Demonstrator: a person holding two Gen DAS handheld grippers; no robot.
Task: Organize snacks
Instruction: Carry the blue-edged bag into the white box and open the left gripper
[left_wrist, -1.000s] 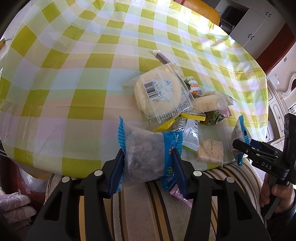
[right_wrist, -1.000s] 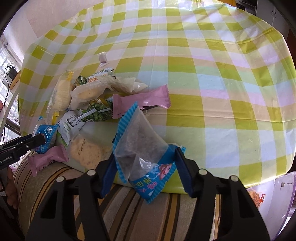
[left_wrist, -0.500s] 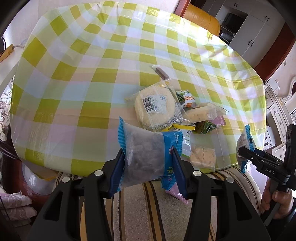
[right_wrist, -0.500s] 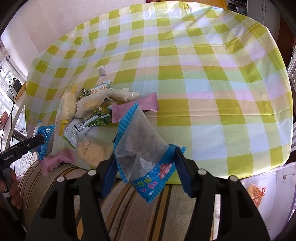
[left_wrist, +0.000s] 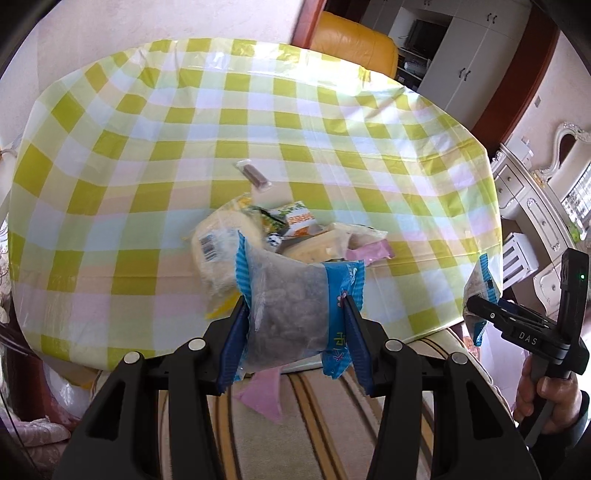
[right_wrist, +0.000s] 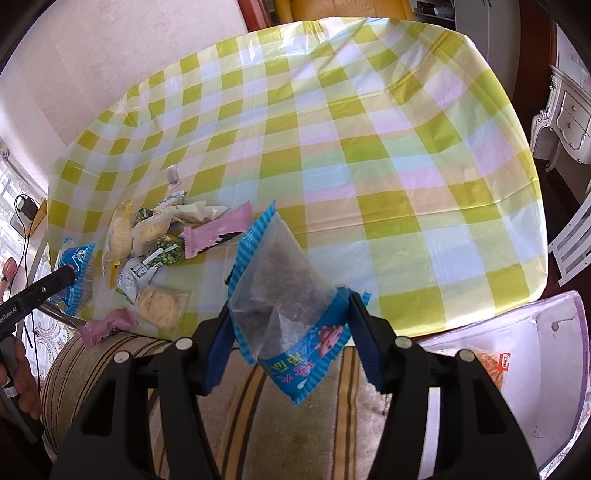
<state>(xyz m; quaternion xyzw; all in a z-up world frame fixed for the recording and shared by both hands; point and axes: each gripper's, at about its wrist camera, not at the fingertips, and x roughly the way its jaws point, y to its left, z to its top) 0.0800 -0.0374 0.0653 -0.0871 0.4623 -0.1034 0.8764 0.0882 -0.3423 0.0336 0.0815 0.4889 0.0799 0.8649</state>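
Both grippers have lifted and pulled back from the table since a second ago; more of the checked tablecloth (left_wrist: 155, 155) and the room beyond it now shows. Left gripper (left_wrist: 295, 317) clamped on a blue-edged snack bag (left_wrist: 291, 306), dark bits inside, held up over the near table edge. Right gripper (right_wrist: 290, 321) clamped on a matching blue snack bag (right_wrist: 284, 295), tilted, printed end hanging down. Snack pile (right_wrist: 155, 240) lies on the cloth near the front edge: pink wrapper (right_wrist: 218, 230), green pea packets, round pale biscuit pack (left_wrist: 218, 254). A small brown bar (left_wrist: 253, 174) sits apart, further back. Striped cushion (right_wrist: 277, 424) below both grippers.
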